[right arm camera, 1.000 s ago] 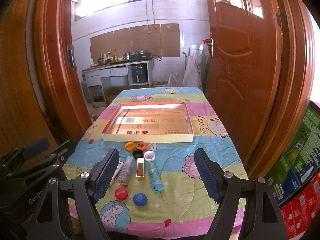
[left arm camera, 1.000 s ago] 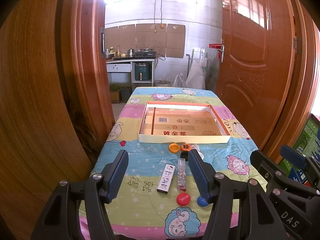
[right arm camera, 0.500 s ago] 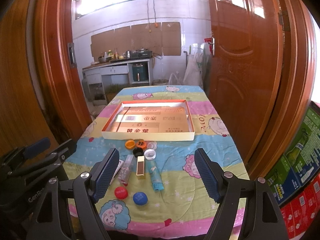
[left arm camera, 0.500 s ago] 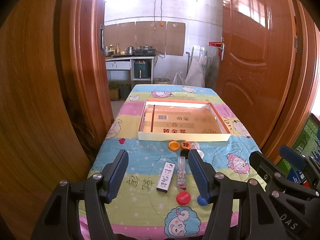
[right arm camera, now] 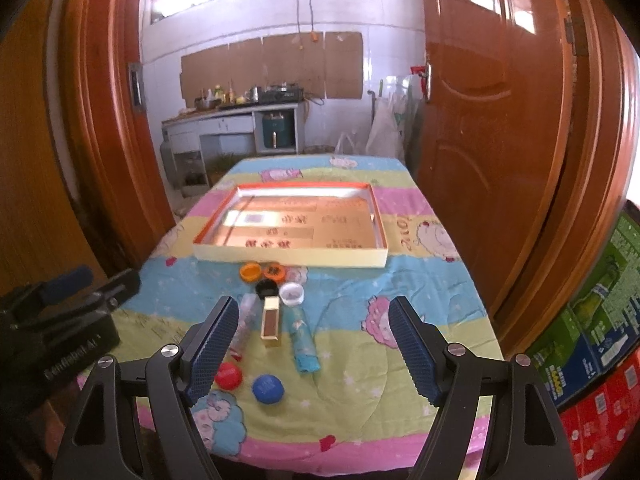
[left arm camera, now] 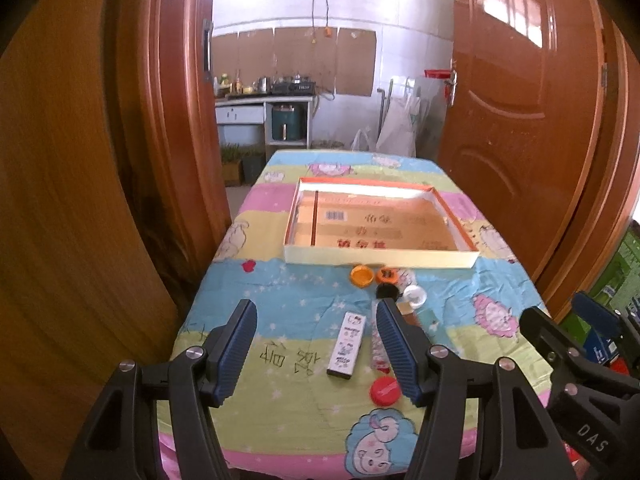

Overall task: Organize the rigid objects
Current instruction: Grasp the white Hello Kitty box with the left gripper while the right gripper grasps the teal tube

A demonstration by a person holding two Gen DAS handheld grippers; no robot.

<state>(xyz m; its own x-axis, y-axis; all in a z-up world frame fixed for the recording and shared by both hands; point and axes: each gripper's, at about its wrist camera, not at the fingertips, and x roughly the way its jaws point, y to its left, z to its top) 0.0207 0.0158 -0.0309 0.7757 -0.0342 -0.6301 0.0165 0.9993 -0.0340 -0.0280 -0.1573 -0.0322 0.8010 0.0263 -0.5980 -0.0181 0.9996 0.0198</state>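
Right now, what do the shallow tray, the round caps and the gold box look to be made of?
Shallow tray: likely cardboard, matte cream walls, orange rim, glossy printed floor catching glare. Blue cap and red cap: probably moulded plastic, solid colour, dull sheen. Gold box: seemingly metallic-finish card or plastic; blur leaves that open.

A table [right arm camera: 420, 344] draped in a cartoon-print cloth carries a shallow cardboard tray [right arm camera: 290, 258]. Nearer lie orange [right arm camera: 250, 271], black [right arm camera: 266, 288], clear [right arm camera: 291, 293], red [right arm camera: 228, 375] and blue caps [right arm camera: 268, 389], a gold box [right arm camera: 270, 322], a teal tube [right arm camera: 305, 346] and a white printed box [left arm camera: 347, 345].
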